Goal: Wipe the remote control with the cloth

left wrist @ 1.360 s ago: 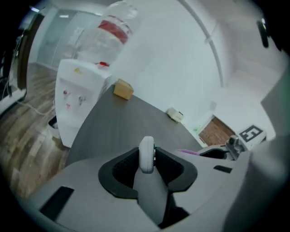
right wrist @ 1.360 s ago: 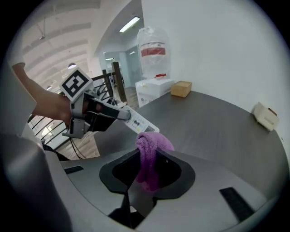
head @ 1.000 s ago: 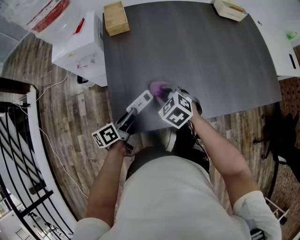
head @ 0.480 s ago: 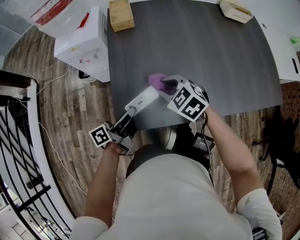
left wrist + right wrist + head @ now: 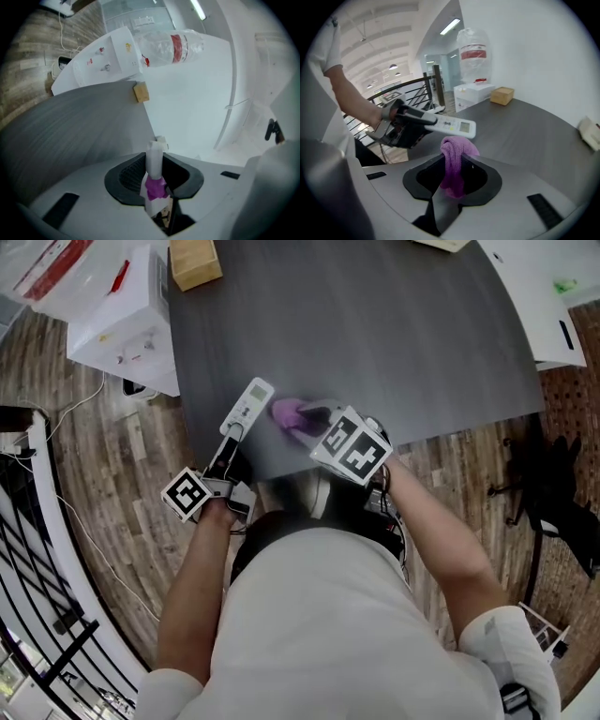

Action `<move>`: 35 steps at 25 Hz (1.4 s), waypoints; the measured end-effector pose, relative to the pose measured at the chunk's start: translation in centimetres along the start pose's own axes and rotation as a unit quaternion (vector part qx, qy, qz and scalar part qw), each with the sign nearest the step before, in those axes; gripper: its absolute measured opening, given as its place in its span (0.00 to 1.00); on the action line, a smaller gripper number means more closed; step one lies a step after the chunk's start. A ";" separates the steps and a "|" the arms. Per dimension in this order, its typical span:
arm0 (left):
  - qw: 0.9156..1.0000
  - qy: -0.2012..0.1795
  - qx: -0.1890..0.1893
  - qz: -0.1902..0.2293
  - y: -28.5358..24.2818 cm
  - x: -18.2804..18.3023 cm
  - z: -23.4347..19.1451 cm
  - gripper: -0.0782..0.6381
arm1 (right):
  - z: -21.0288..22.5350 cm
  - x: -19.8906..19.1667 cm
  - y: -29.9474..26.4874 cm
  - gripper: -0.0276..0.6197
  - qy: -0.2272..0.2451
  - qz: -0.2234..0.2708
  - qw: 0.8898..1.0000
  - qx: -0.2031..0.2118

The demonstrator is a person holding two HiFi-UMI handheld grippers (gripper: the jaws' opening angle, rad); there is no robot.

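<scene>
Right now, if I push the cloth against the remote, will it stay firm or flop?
Probably floppy: the cloth bunches and folds over above the right tongs, so it should squash on contact. Likely light and grippy, being fuzzy. The remote looks rigid, clamped at one end by the left tongs, so it may lever under pressure.

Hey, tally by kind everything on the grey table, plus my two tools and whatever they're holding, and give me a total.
tools: 2 (left tool, right tool)
remote control: 1, gripped by the left tool
cloth: 1, purple, gripped by the right tool
boxes: 2 (tan box, pale box), on the table
total: 6
</scene>
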State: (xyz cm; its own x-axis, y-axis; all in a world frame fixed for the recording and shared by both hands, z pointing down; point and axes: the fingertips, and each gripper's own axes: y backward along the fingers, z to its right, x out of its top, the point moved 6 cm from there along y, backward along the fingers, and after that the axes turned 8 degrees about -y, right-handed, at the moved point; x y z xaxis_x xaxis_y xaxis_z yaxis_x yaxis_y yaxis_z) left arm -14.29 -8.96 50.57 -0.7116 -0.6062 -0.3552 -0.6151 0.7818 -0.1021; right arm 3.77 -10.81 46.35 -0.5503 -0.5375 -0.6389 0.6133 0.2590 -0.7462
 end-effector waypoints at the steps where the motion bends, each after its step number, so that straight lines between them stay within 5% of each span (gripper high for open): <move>1: 1.000 -0.013 0.016 -0.010 -0.3 -0.5 -0.1 0.24 | 0.5 0.1 0.2 0.20 -0.008 0.009 1.000 -0.022; 5: 0.992 -0.064 0.079 -0.073 -0.7 -2.7 -0.8 0.24 | 1.4 1.0 -0.8 0.20 0.015 0.003 0.998 -0.066; 11: 0.980 -0.085 0.068 -0.169 -1.1 -6.2 -0.2 0.25 | 1.8 -0.2 -3.2 0.20 0.034 -0.036 0.997 -0.063; 18: 0.922 -0.174 0.013 -0.346 1.3 -9.7 0.8 0.27 | 2.0 0.4 -4.3 0.20 0.118 -0.059 0.989 -0.072; 23: 0.896 -0.278 0.047 -0.343 2.3 -7.7 0.6 0.27 | 2.1 0.6 -3.7 0.20 0.107 -0.040 0.990 -0.084; 26: 0.876 -0.340 0.071 -0.335 1.5 -5.4 0.2 0.27 | 2.7 0.4 -1.9 0.20 0.021 -0.004 0.992 -0.122; 29: 0.864 -0.359 0.068 -0.347 0.2 -4.8 -0.1 0.28 | 2.3 -2.2 -1.4 0.20 -0.071 -0.013 0.989 -0.131; 35: 0.847 -0.364 0.041 -0.385 -1.6 -6.7 0.3 0.31 | 1.7 -2.1 -2.9 0.20 -0.059 -0.030 0.991 -0.115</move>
State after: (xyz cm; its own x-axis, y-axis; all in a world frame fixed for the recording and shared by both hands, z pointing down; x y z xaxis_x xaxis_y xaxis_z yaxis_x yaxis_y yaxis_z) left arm -8.43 -6.08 52.86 0.3059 -0.7141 -0.6297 -0.7545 0.2216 -0.6178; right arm 4.05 -11.78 50.16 -0.5040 -0.6435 -0.5761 0.4286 0.3928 -0.8137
